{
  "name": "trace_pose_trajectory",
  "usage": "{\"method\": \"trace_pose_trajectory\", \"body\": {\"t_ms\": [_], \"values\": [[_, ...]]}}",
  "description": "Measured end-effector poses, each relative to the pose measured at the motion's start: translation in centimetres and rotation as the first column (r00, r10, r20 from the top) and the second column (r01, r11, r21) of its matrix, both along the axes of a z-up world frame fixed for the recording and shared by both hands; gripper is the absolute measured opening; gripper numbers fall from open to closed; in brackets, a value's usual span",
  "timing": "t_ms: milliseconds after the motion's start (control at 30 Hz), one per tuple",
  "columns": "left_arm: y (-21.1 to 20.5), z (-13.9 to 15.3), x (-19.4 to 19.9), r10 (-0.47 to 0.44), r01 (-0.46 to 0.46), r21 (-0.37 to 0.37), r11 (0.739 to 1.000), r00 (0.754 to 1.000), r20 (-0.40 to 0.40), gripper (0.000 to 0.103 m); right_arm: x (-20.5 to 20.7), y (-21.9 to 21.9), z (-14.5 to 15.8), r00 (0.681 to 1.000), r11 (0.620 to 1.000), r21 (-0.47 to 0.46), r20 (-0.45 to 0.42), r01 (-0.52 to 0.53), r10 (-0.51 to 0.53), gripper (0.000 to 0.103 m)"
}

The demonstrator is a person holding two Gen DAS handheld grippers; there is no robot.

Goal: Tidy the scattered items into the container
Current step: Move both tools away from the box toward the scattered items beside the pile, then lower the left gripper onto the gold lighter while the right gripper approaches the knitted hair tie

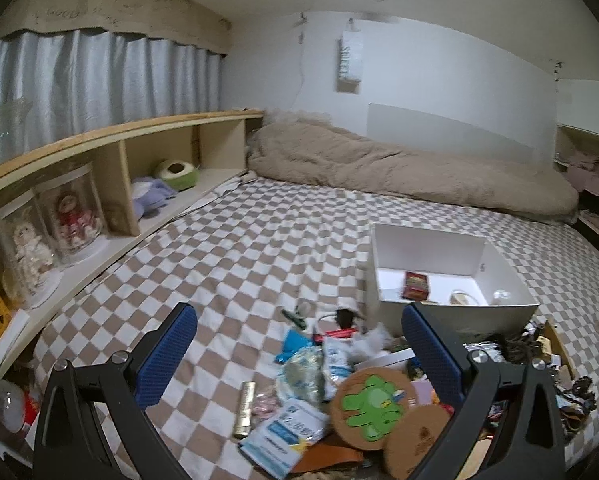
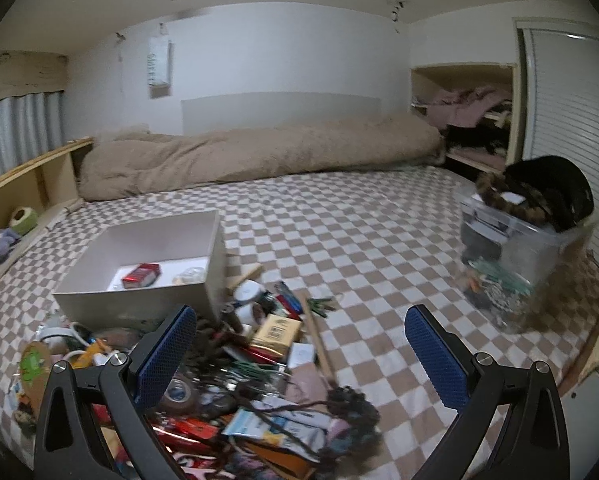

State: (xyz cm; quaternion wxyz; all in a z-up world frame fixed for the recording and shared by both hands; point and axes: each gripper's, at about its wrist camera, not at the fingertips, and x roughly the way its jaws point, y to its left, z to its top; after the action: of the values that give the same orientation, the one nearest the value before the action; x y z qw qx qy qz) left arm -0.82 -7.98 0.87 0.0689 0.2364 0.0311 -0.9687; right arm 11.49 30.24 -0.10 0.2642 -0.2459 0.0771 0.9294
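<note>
Checkered bedspread (image 1: 259, 240) fills the room's bed, a beige duvet (image 1: 399, 168) rolled along the far wall.

At left we see a wooden shelf (image 1: 119, 136) with dolls in clear domes (image 1: 73, 208); a grey curtain (image 1: 79, 80) hangs above it. On the spread stands our white box (image 1: 451, 312), open-topped and square, with a red packet (image 1: 415, 285) lying inside. Just before it sprawls the clutter (image 2: 251, 380): foil sachets, cork discs (image 1: 373, 408), tape, cords. At far right a clear plastic bin (image 2: 515, 256) is heaped with dark cloth. Our left gripper (image 1: 299, 356) and right gripper (image 2: 299, 352) hover over the clutter, blue ribbed pads (image 2: 435, 356) spread wide, gripping nothing.
</note>
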Motion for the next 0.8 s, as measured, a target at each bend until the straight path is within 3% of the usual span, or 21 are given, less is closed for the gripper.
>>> {"method": "trace_pose_trajectory", "body": {"t_ms": [367,600,800], "values": [[-4.0,-4.0,-0.3,0.128,-0.125,-0.029,0.992,0.986,0.104,0.103,0.7,4.0,-3.7,0.978,0.984,0.031,0.116,0.173,-0.176,0.103],[-5.8,-6.3,-1.1,0.127,-0.132,0.019,0.991,0.976,0.179,0.103,1.7,7.6,-6.2,0.958,0.969,-0.027,0.157,0.246,-0.239,0.103],[-7.2,-8.9,-1.6,0.164,-0.171,0.005,0.985,0.953,0.255,0.103,2.9,10.5,-9.0,0.917,0.938,-0.056,0.239,0.342,-0.320,0.103]]}}
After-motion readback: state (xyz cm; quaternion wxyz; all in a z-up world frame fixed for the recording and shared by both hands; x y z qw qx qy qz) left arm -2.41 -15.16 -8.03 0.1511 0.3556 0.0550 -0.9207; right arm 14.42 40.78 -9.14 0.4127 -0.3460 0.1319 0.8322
